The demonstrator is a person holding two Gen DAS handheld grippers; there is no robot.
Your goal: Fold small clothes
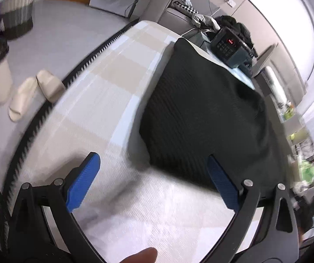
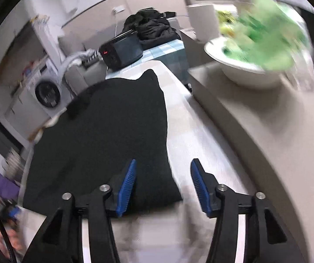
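Observation:
A black ribbed garment (image 1: 205,114) lies flat on a table with a white and beige checked cloth (image 1: 104,100). My left gripper (image 1: 154,162) is open and empty, just above the cloth at the garment's near left corner. In the right wrist view the same garment (image 2: 113,127) fills the left half. My right gripper (image 2: 162,166) is open and empty, straddling the garment's near right edge, its left finger over the fabric.
A black box with red digits (image 1: 229,46) and dark clothes (image 2: 152,26) sit at the table's far end. A beige counter (image 2: 266,131) with a white bowl of green things (image 2: 251,70) is at right. Slippers (image 1: 34,92), bins and a washing machine (image 2: 47,94) stand on the floor.

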